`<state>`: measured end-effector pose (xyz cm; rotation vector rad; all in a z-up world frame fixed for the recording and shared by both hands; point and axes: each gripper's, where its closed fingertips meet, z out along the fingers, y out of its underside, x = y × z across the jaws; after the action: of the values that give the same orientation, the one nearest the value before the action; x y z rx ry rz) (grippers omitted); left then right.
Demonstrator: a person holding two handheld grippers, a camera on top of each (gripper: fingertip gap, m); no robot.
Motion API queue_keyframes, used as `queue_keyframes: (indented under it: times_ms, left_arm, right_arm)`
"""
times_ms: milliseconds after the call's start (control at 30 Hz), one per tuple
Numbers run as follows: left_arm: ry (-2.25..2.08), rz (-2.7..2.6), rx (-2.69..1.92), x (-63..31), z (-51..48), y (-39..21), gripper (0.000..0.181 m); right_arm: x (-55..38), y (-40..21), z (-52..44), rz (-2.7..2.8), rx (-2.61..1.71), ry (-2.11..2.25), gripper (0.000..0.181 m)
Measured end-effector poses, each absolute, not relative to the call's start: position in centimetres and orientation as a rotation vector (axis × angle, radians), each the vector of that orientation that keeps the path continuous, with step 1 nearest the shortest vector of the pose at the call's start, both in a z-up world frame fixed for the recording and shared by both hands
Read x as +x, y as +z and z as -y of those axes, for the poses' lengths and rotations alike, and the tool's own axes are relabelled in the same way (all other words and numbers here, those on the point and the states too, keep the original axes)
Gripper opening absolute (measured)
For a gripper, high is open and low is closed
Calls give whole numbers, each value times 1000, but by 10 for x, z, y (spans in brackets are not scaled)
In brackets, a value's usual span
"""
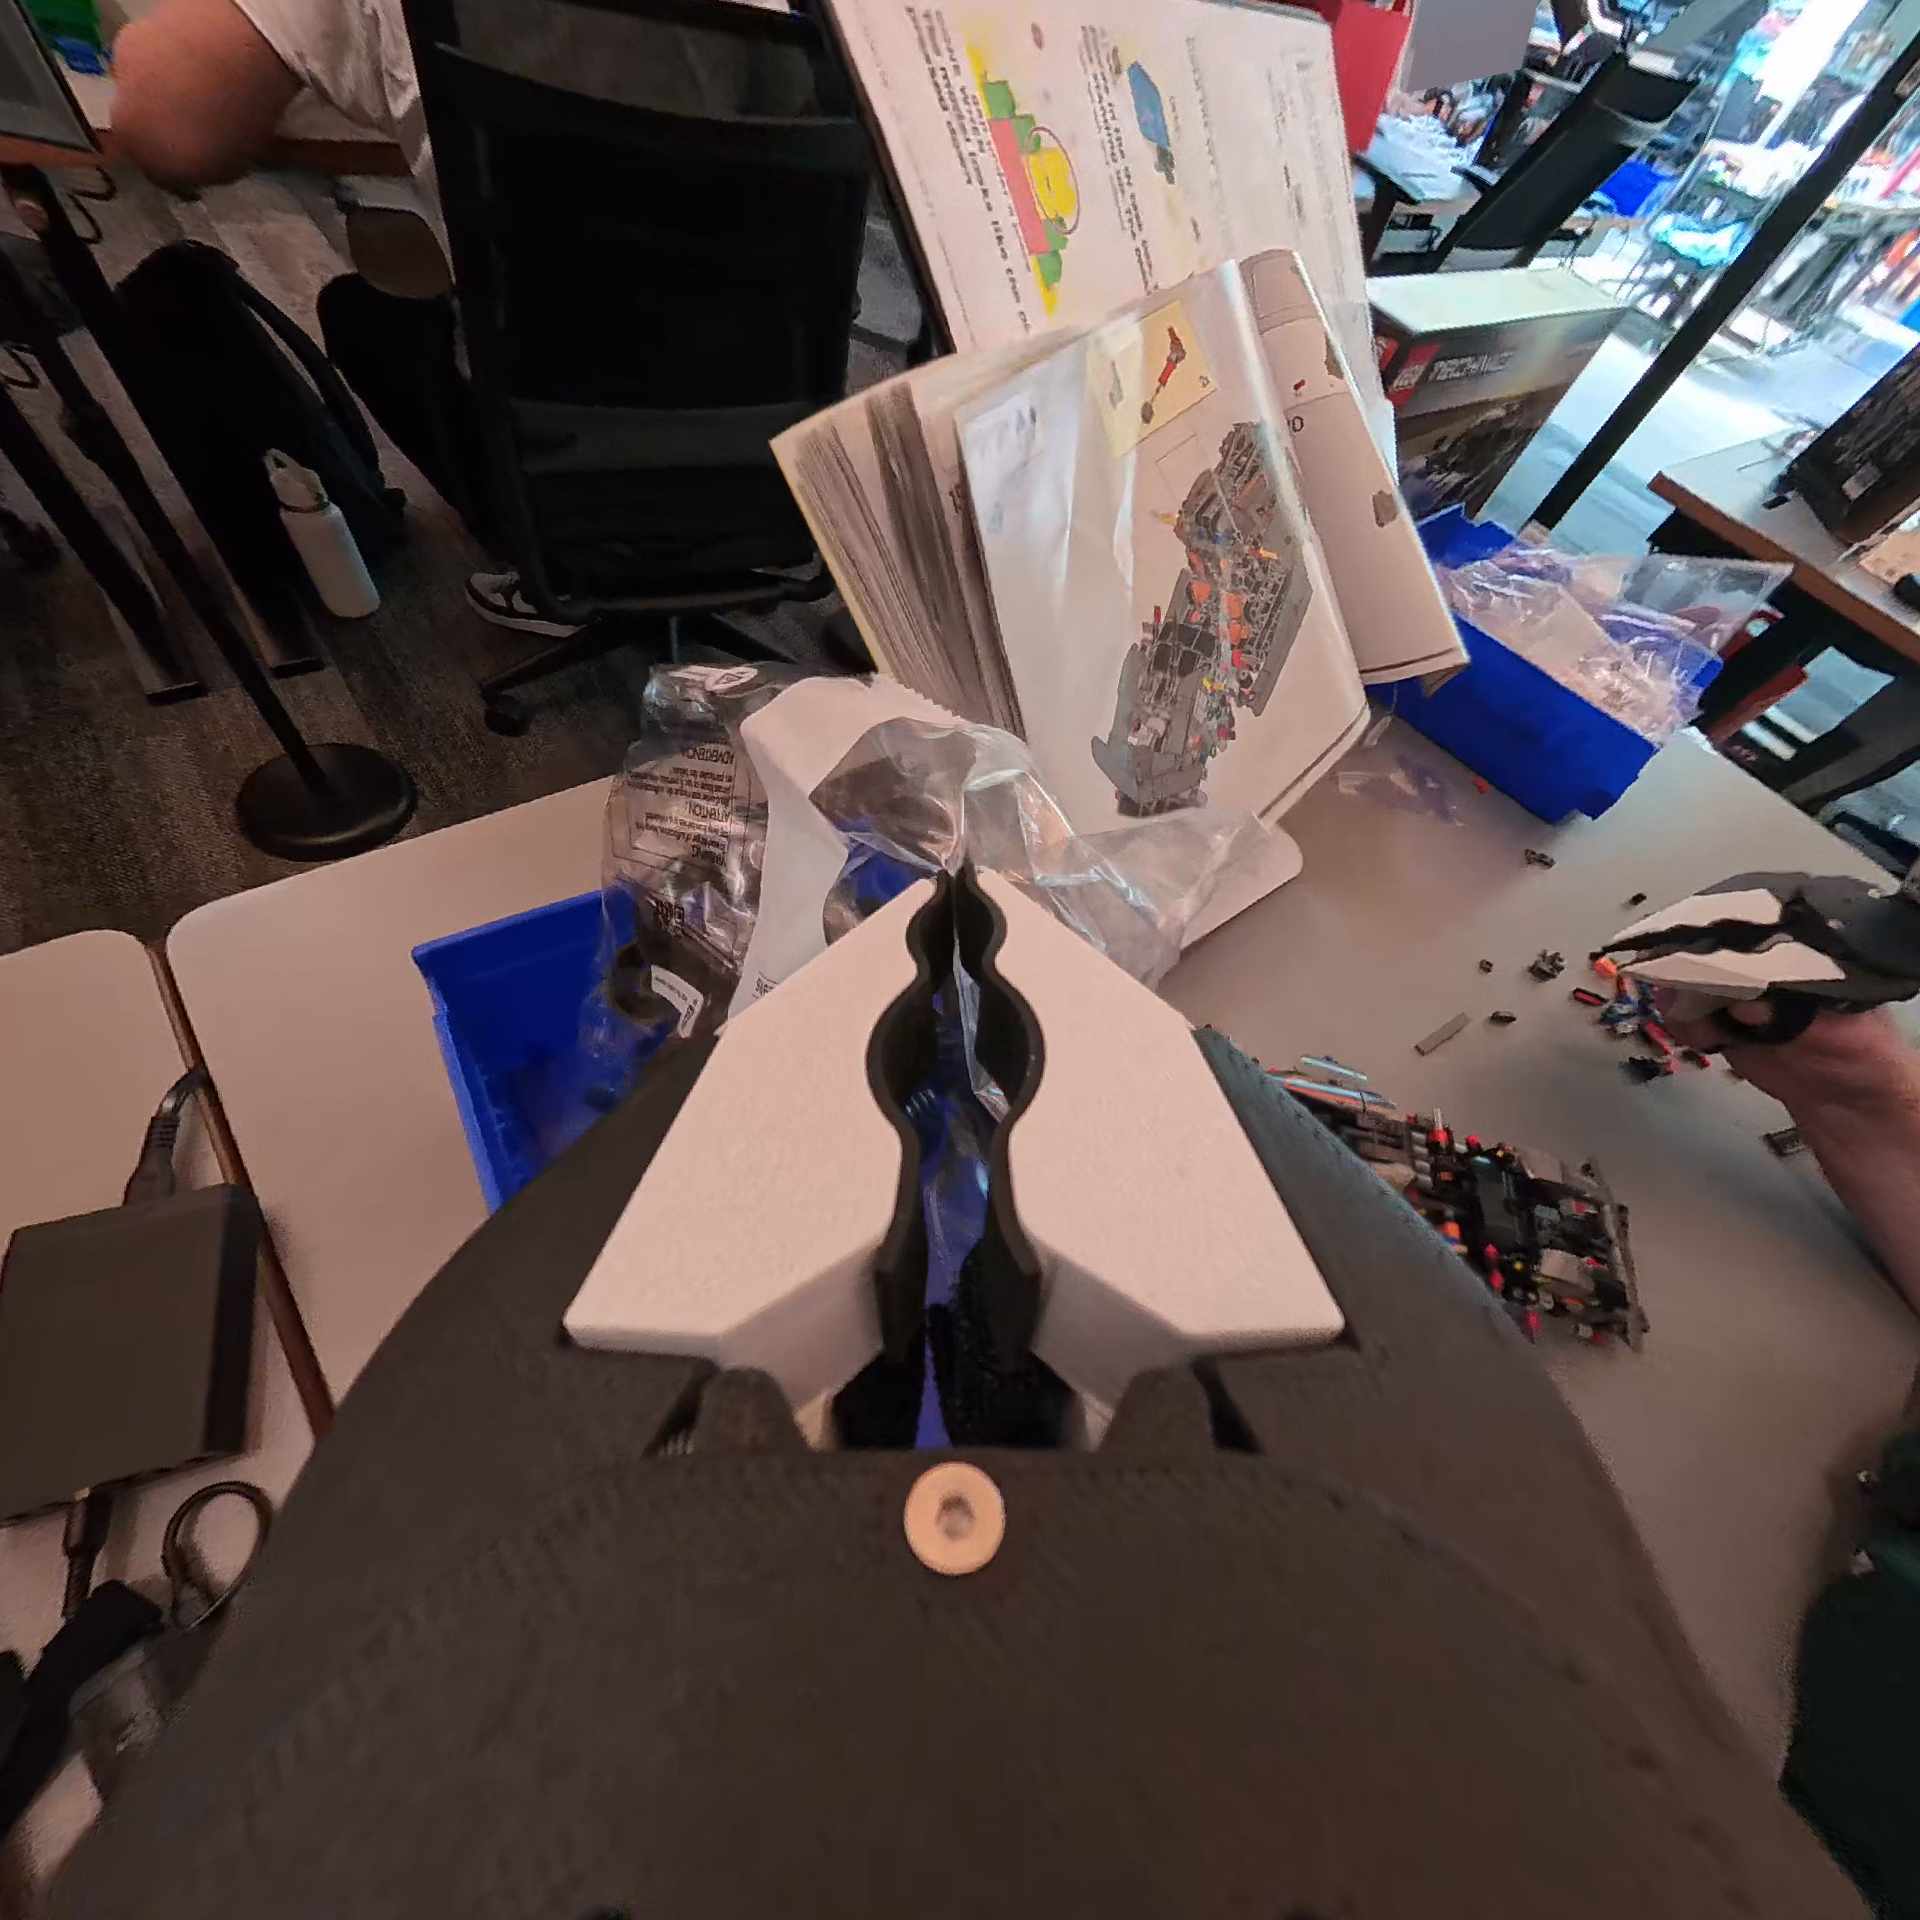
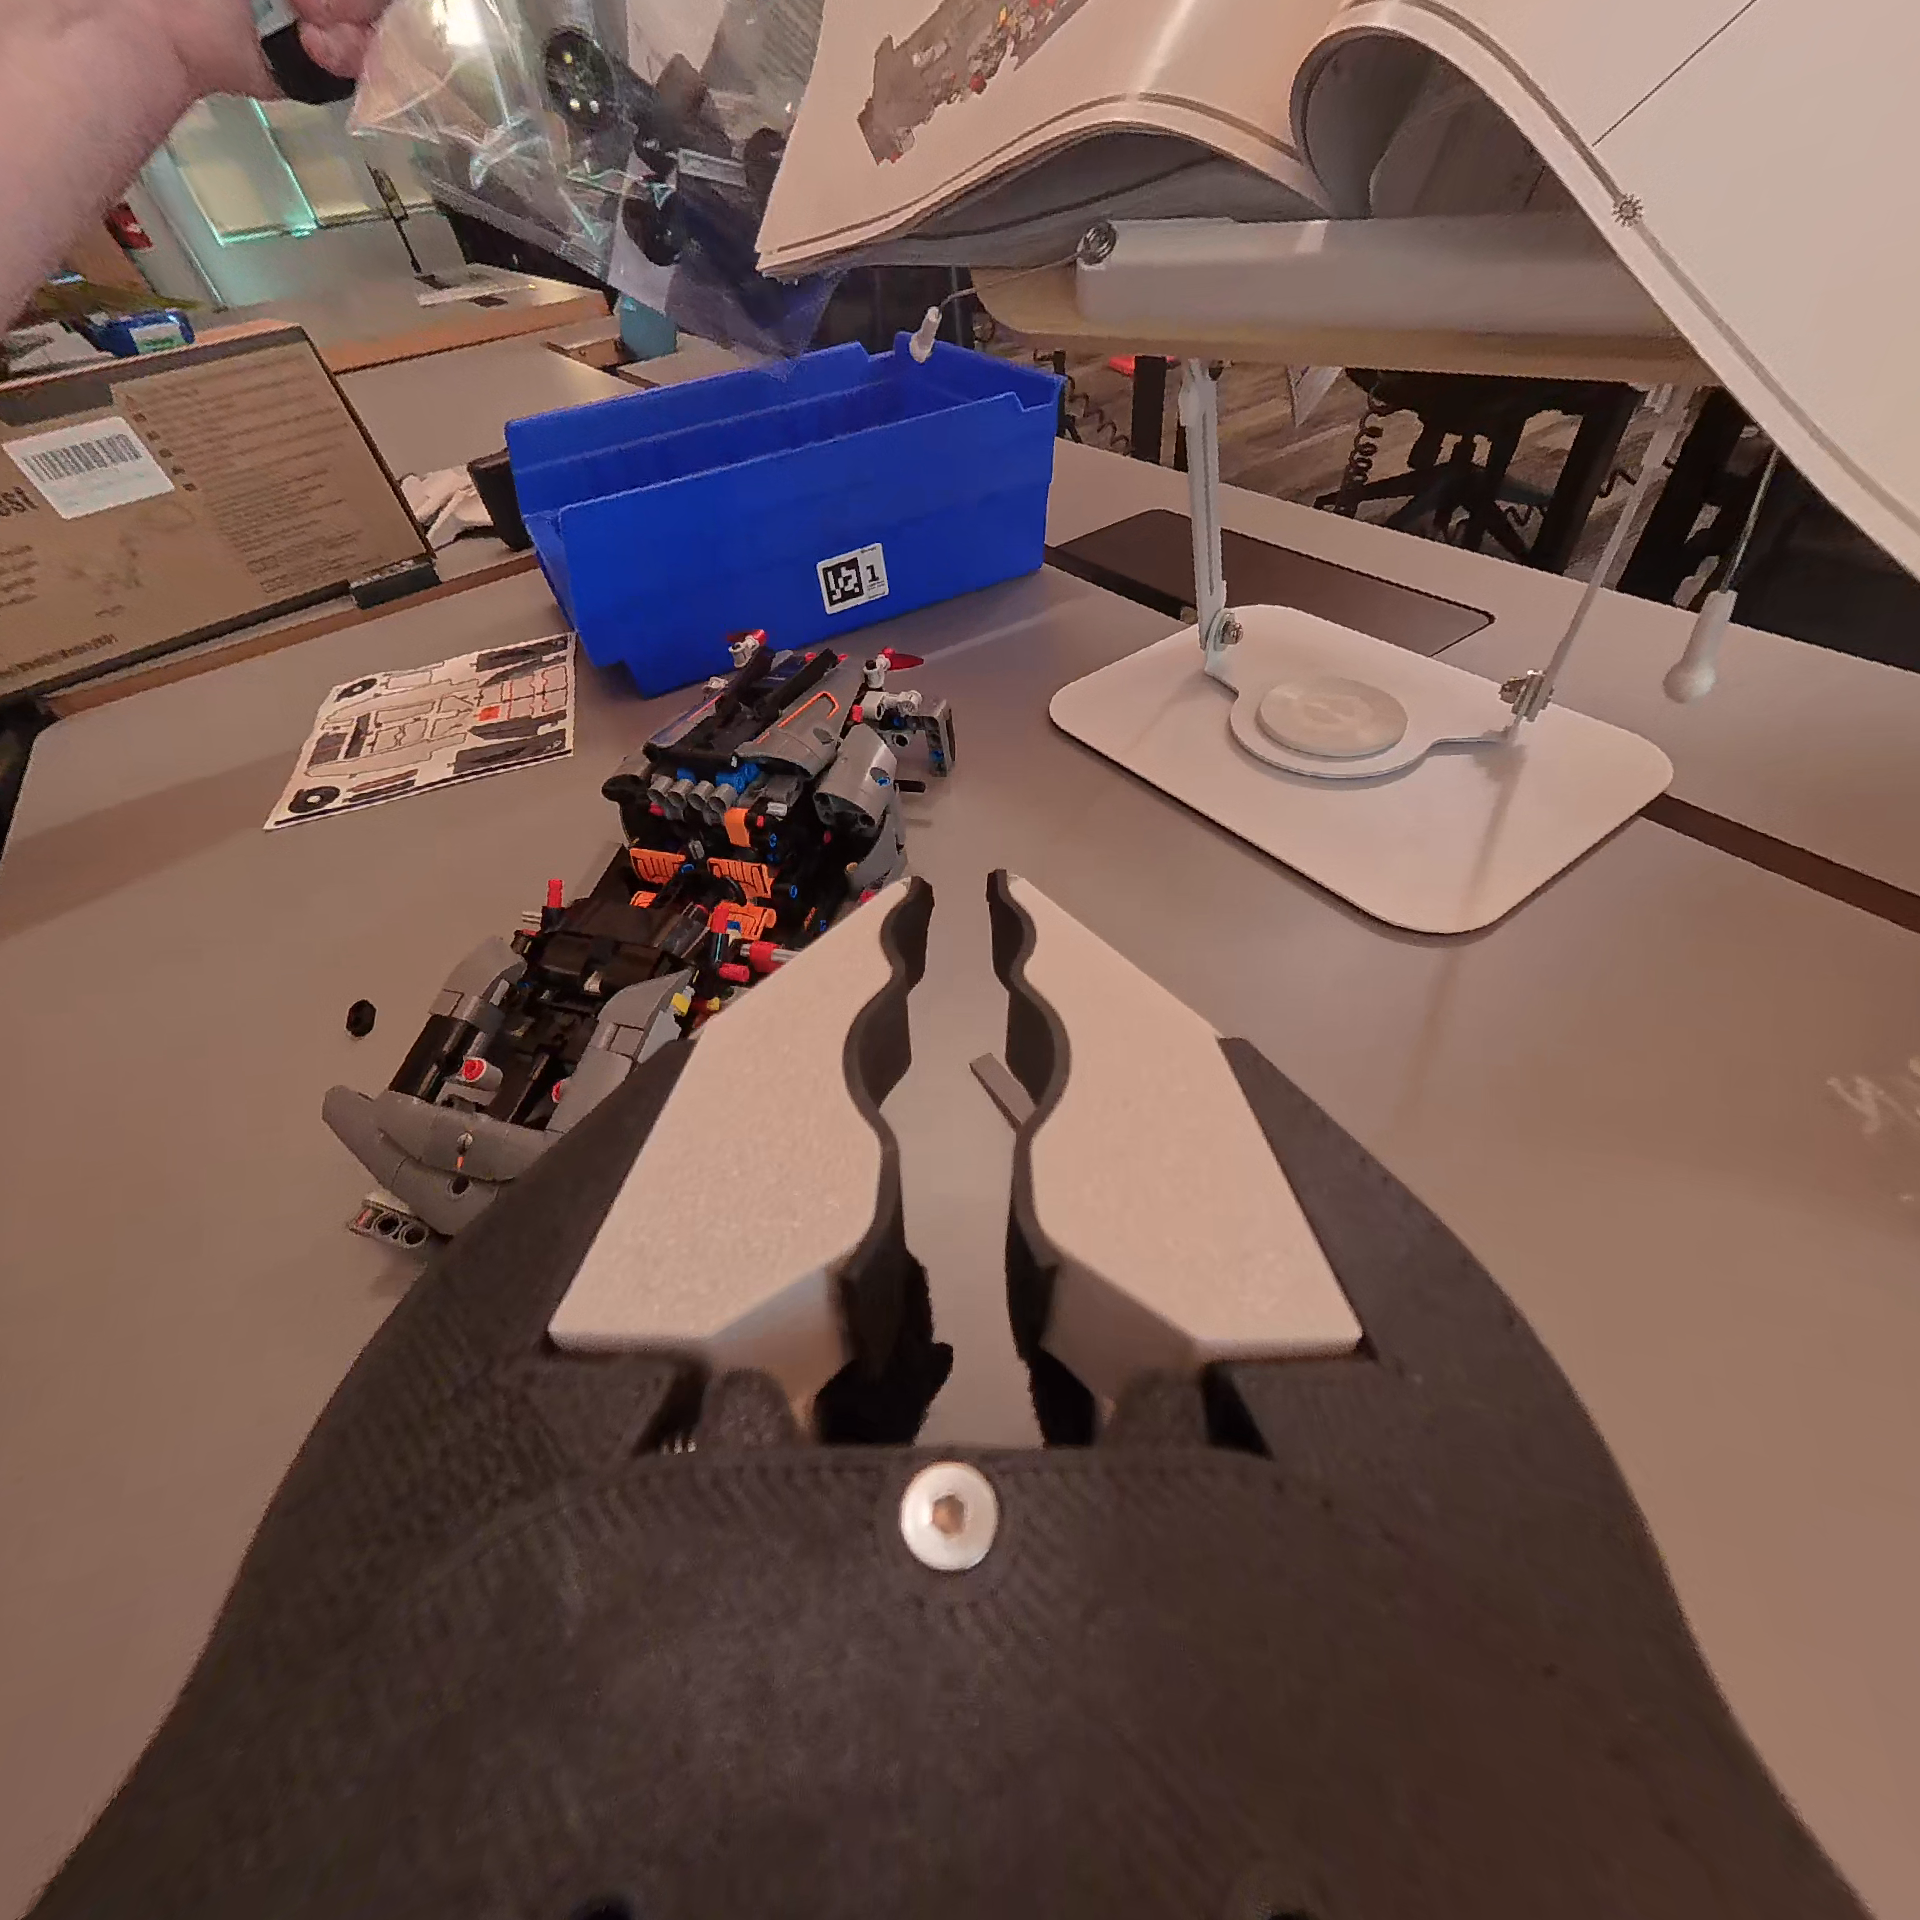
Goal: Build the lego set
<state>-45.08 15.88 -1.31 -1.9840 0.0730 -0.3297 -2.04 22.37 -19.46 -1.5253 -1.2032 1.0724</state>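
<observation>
Beside model (image 2: 665, 914), bare table (image 2: 1351, 1195).

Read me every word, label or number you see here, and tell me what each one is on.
I don't read writing out; these bear it:
White sticker on the blue bin.
Barcode label on the brown box.
Dark Lego box behind the instruction book.
Printed plastic bag at the bin.
Instruction sheets: blurred.

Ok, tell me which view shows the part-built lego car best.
The right wrist view: the part-built lego car lies whole on the table, seen along its length. The left wrist view catches only one end of it, the rest hidden behind the left hand-held gripper.
</observation>
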Motion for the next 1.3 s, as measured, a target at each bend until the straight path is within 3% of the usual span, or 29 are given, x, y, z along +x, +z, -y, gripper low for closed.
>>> queue_keyframes:
  times_ms: [333, 833, 1300]
  left_arm:
    - [-32, -356, -2175, -419, -124, -61, 0]
    - [218, -668, -2357, -364, -65, -191, 0]
    - [-8, -269, -2227, -400, -34, -155, 50]
  right_arm:
    - [-17, -209, -229, 1228, -1561, 1010, 10]
    - [-21, -223, -226, 1301, -1570, 925, 10]
    - [-19, -232, -231, 1302, -1607, 941, 10]
